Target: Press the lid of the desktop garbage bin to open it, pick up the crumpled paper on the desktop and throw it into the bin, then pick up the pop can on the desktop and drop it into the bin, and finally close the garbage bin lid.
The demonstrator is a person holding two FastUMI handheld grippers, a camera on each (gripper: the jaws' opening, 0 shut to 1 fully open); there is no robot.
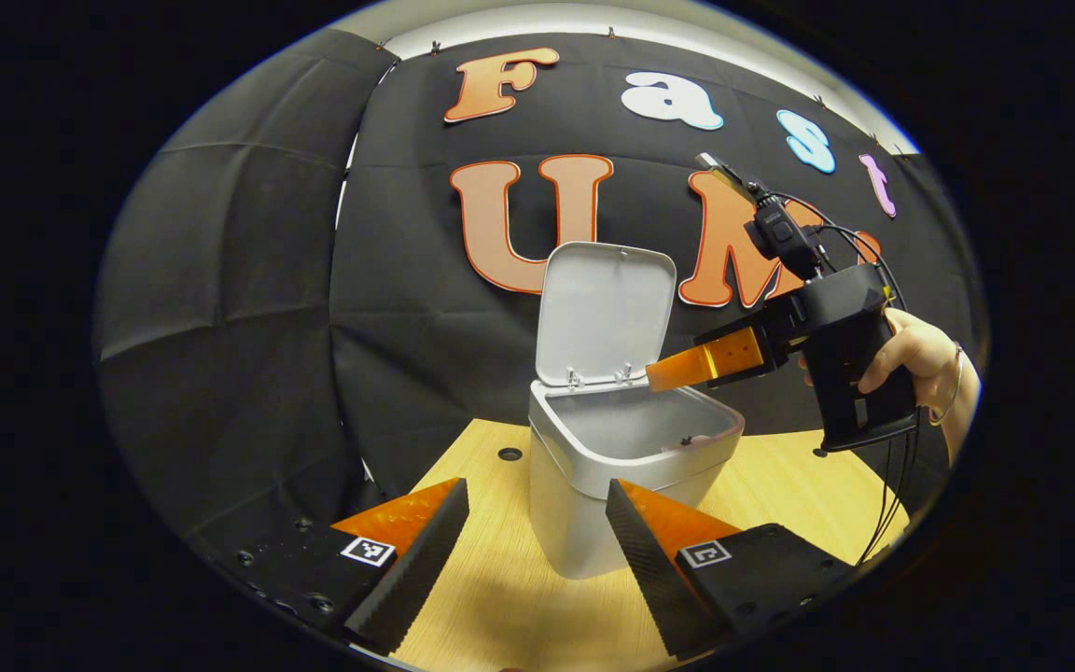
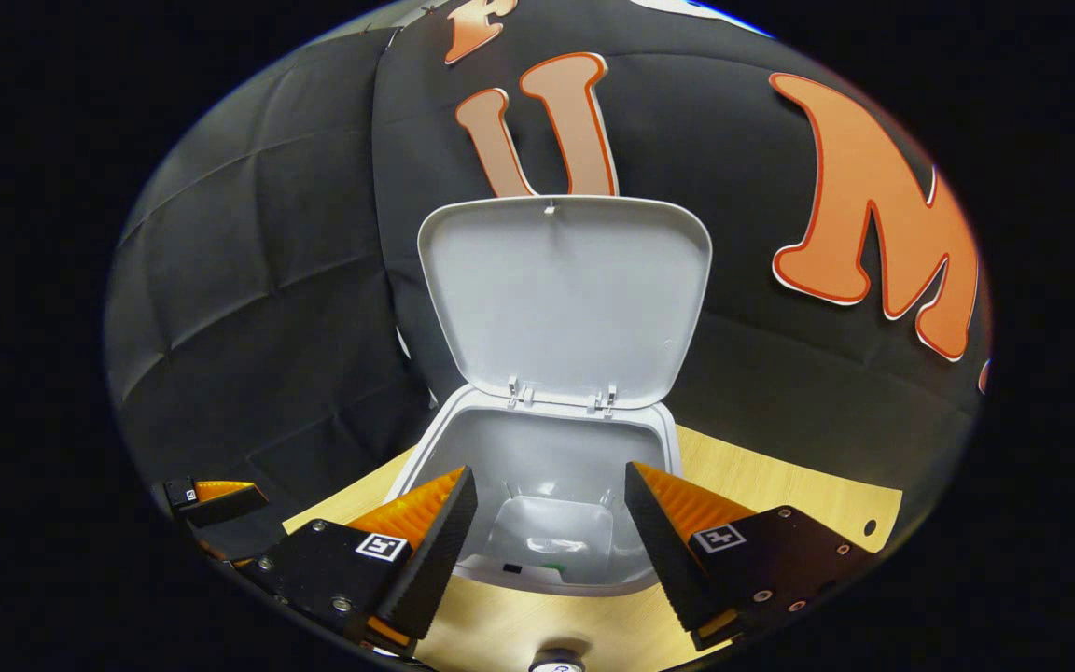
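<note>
We see the pale grey plastic desktop garbage bin (image 1: 593,485) standing on the light wooden table (image 1: 780,485), its hinged lid (image 1: 605,313) raised upright at the back rim. Our left gripper (image 1: 537,537) sits in front of the bin, fingers spread, empty. Our right gripper (image 2: 551,532) hangs above the bin's mouth, likewise released. We can read no writing on the bin.

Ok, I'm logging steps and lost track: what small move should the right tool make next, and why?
Probably lift the right tool toward the lid's top edge to tip it shut. The tool hangs open and empty over the open bin, the lid stands upright, and something pale lies inside, though I cannot tell what.
</note>
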